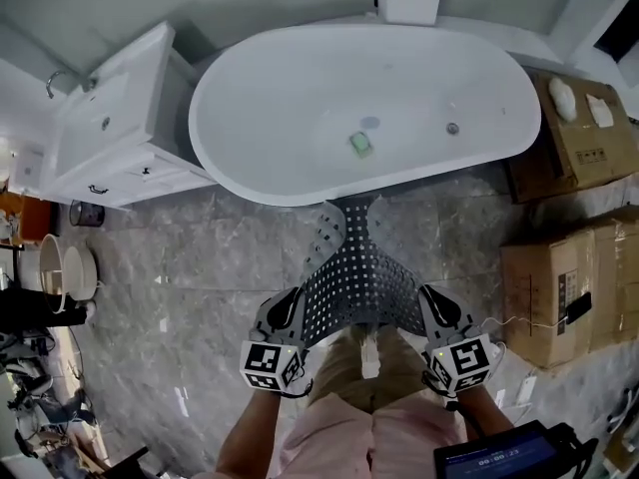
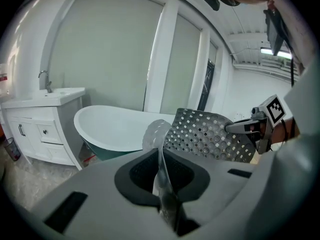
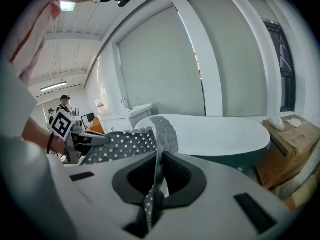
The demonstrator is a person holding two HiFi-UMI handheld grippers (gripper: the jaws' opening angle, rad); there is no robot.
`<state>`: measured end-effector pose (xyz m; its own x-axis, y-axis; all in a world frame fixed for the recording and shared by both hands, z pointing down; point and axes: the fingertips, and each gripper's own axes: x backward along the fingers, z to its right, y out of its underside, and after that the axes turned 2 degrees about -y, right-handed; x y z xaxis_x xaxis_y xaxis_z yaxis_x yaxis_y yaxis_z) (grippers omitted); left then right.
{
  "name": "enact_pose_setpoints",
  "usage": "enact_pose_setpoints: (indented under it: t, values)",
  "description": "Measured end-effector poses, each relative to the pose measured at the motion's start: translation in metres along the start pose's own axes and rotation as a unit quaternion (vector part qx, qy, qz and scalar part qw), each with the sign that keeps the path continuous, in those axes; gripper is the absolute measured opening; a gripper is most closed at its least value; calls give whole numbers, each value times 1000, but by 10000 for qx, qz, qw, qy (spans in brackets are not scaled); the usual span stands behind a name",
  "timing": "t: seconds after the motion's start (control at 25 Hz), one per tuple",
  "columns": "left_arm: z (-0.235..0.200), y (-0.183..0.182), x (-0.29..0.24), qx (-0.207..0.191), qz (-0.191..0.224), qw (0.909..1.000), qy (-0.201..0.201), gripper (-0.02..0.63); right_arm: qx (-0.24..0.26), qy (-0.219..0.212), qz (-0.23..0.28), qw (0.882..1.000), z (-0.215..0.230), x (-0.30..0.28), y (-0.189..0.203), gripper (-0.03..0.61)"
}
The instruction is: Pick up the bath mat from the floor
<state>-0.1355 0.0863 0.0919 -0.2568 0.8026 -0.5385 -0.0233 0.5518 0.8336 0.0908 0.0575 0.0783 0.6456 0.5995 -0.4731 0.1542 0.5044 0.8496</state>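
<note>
The bath mat [image 1: 359,277] is dark grey rubber full of small holes. It hangs off the floor, stretched between my two grippers in front of the person's legs, and its far end droops toward the bathtub. My left gripper [image 1: 287,309] is shut on the mat's left corner, my right gripper [image 1: 437,309] on its right corner. In the left gripper view the mat's edge [image 2: 161,159] runs into the closed jaws, with the mat [image 2: 210,134] spreading to the right gripper [image 2: 245,127]. In the right gripper view the mat [image 3: 120,146] reaches across to the left gripper [image 3: 92,139].
A white freestanding bathtub [image 1: 300,183] stands just beyond the mat, with a small green item [image 1: 360,144] inside. A white vanity with a sink [image 1: 120,118] is at the left. Cardboard boxes [image 1: 559,287] stack at the right. Round bins [image 1: 60,272] sit on the marble floor at the left.
</note>
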Motion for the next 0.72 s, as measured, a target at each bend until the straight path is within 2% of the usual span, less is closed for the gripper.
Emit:
enact_pose_setpoints:
  t: [0.72]
  values:
    - [29,-85,58,-295,872,9956,-186,38,192,119,658,9976,6,62,-69,29]
